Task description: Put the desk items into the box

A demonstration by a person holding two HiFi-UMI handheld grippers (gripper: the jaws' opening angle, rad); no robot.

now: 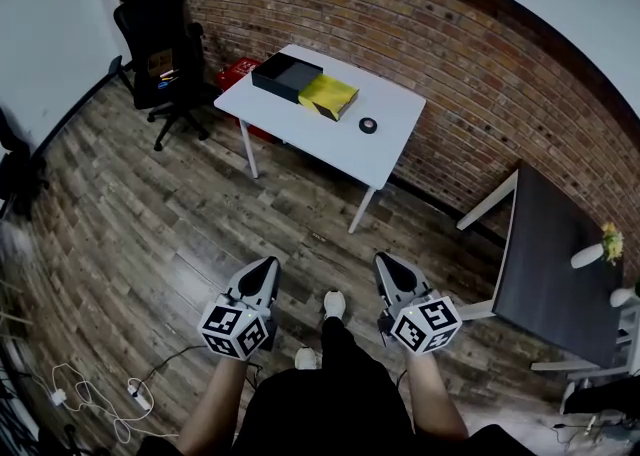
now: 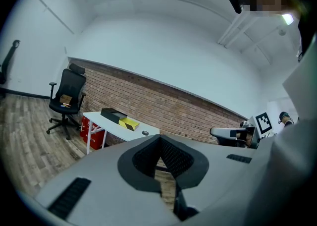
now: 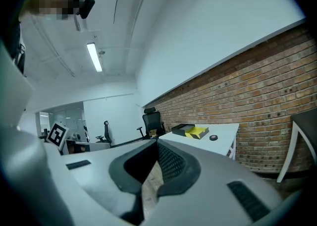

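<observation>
- Brick wall: red-brown and bare, it runs behind both tables.
- Wooden plank floor: grey-brown; cables lie on it at the lower left of the head view.
- White table: stands against the brick wall on thin white legs and carries the task's things.
- Dark table: stands at the right, apart from the white table.
- Black office chair: stands left of the white table, in the corner.
- Black box: lies open-topped at the white table's far left end.
- Yellow flat piece: lies touching the box's right end.
- Left gripper: held low in front of the person, well apart from the white table; jaws pressed together, with nothing between them.
- Right gripper: held beside the left one at the same height; jaws fully together and empty.
- Black tape roll: lies flat on the white table, right of the yellow piece and apart from it, outside the box.
</observation>
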